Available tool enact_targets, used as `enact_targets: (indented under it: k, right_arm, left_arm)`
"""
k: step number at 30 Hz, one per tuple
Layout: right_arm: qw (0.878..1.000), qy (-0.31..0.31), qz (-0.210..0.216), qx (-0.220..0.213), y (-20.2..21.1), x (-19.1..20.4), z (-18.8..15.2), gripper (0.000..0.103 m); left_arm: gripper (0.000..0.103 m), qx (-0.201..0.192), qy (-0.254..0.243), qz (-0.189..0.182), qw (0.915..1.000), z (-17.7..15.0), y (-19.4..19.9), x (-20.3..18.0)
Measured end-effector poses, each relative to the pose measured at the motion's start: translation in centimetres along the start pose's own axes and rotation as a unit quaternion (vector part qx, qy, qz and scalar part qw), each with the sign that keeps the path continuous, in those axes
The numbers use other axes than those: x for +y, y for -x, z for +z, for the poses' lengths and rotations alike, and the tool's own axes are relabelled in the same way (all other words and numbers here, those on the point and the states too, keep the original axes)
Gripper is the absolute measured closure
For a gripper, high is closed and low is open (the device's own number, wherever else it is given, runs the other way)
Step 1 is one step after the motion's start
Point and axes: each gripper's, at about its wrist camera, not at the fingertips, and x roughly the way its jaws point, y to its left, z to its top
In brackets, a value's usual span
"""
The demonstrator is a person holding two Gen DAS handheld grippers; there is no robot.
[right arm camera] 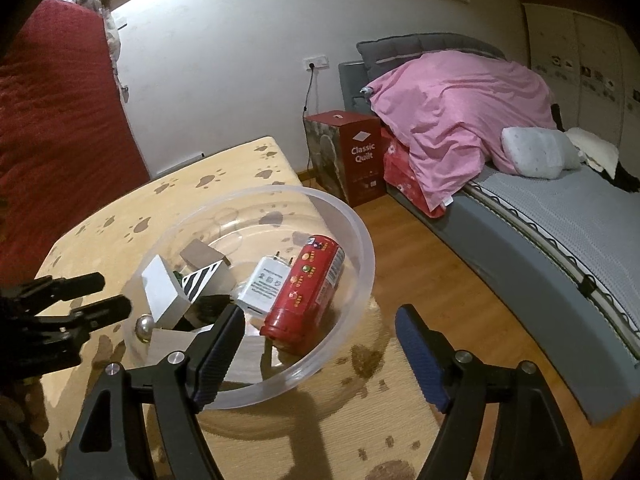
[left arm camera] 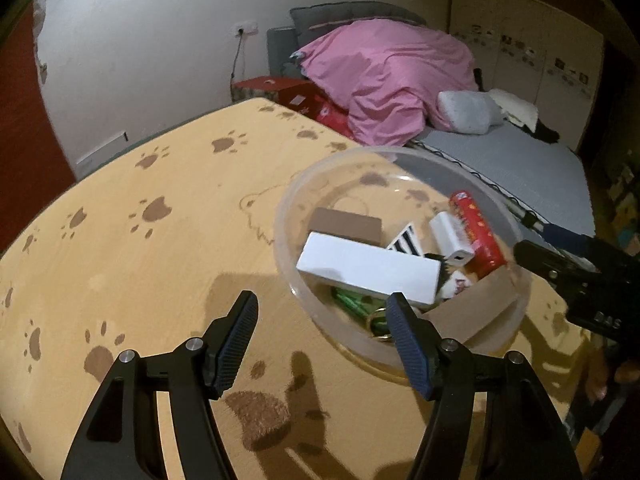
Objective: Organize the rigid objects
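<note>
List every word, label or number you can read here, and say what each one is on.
"Classic Quilt": on the red box beside the bed.
"DAS": on the right gripper body, seen from the left wrist camera.
Red can: pictures and a barcode, print too small to read.
White charger: print too small to read.
Cupboard stickers: blurred.

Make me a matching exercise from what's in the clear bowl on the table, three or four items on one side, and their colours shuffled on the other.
Things:
1. can
2. charger plug
3. long box
4. metal ball

Descriptions:
A. silver and shiny
B. red with small printed pictures
C. plain white, lying across the other items
D. white with grey printed text

Pairs: 1-B, 2-D, 3-C, 4-A
</note>
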Motion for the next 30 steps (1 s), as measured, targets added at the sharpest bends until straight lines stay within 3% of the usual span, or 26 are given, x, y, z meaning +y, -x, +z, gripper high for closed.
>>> enact_targets:
  k: [20, 30]
  right_arm:
    - [1.0, -0.006, 0.0, 0.005, 0.0, -0.2, 0.1, 0.019]
    - [1.0, -0.005, 0.0, 0.005, 0.0, -0.2, 0.0, 0.018]
  left_arm:
    - [0.035, -0.006, -0.014, 0.025, 0.9996, 2.7, -3.8, -2.1]
    - [0.035, -0.023, -0.01, 0.014, 0.9996, 4.5, -3.7, -2.7]
